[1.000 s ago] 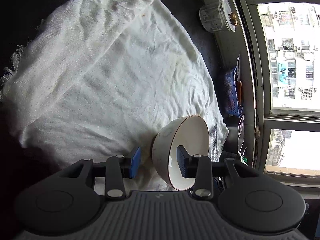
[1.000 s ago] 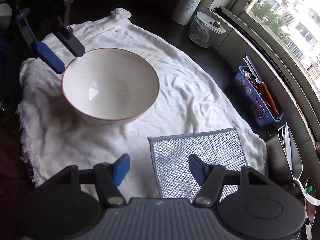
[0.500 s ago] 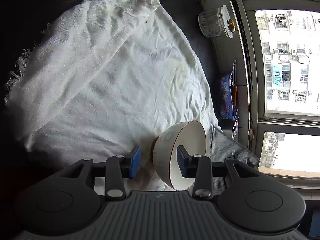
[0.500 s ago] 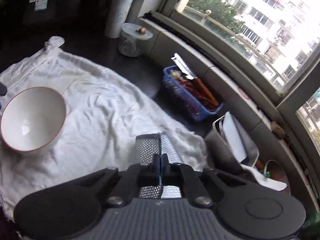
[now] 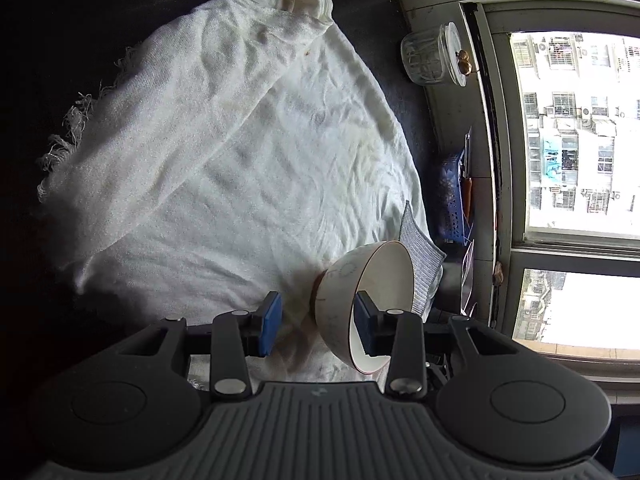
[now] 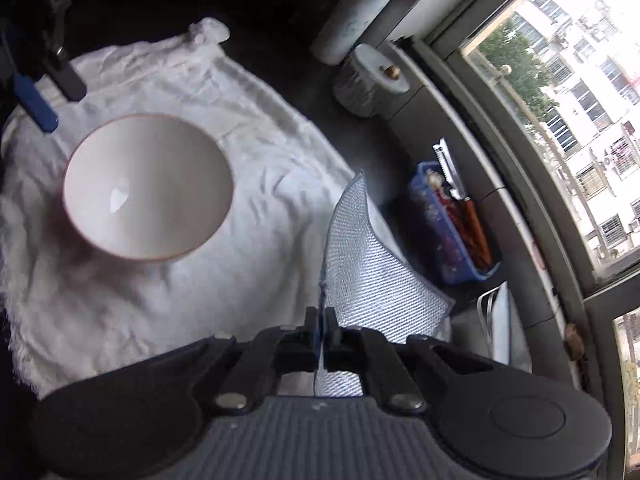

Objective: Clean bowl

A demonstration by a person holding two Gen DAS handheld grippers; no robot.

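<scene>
A white bowl (image 6: 148,186) with a thin brown rim sits upright on a white cloth (image 6: 240,280). My left gripper (image 6: 56,96) stands open at the bowl's far left rim, apart from it in the right wrist view. In the left wrist view the left gripper (image 5: 316,324) straddles the bowl (image 5: 384,280), with one blue pad in front of the inside and the other clear of the outer wall. My right gripper (image 6: 322,320) is shut on a silver mesh scouring cloth (image 6: 360,256), whose edge stands up off the white cloth. The mesh cloth (image 5: 420,256) shows behind the bowl.
A lidded glass jar (image 6: 368,84) and a pale roll (image 6: 352,20) stand at the back by the window sill. A blue basket (image 6: 452,232) of utensils lies along the sill, right of the mesh cloth. The white cloth (image 5: 240,160) covers most of the dark counter.
My right gripper shut on the mesh cloth and raised its edge off the white cloth. The right view swung toward the window and back. The left gripper stayed open by the bowl.
</scene>
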